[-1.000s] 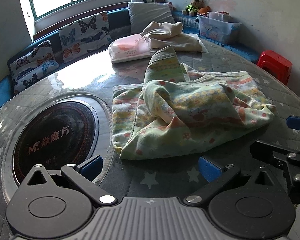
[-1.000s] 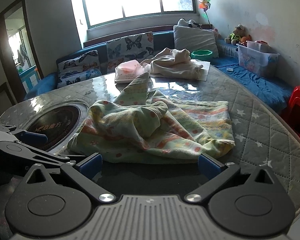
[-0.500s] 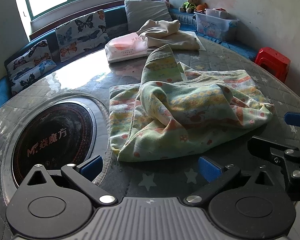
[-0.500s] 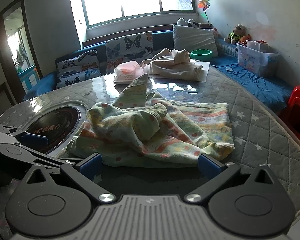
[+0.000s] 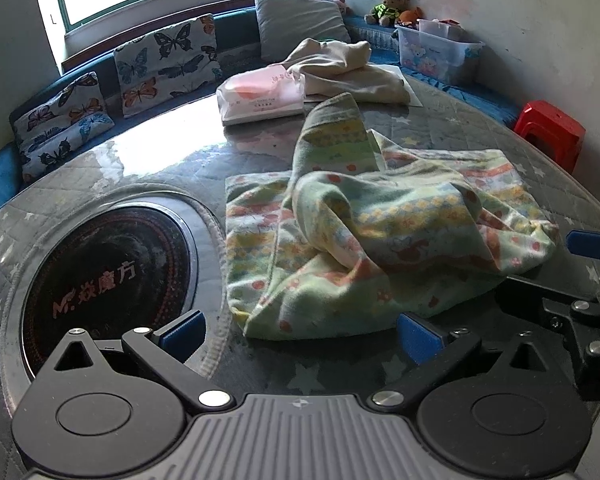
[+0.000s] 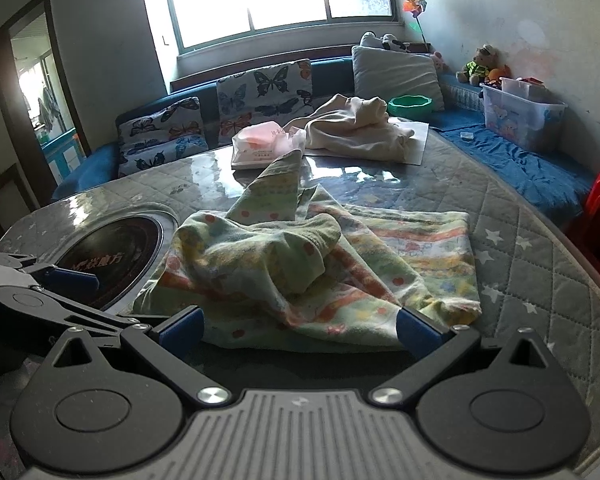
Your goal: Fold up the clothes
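Note:
A crumpled pale green patterned garment lies in a heap on the round quilted table; it also shows in the right wrist view. My left gripper is open and empty, just short of the garment's near edge. My right gripper is open and empty, with its blue fingertips at the garment's near hem. The right gripper's fingers show at the right edge of the left wrist view. The left gripper shows at the left of the right wrist view.
A round black cooktop is set into the table, left of the garment. A tissue pack and a cream garment lie at the far side. Cushions, a plastic bin and a red stool surround the table.
Both grippers have moved slightly closer to the garment's near edge. The garment has not moved and both grippers stay open.

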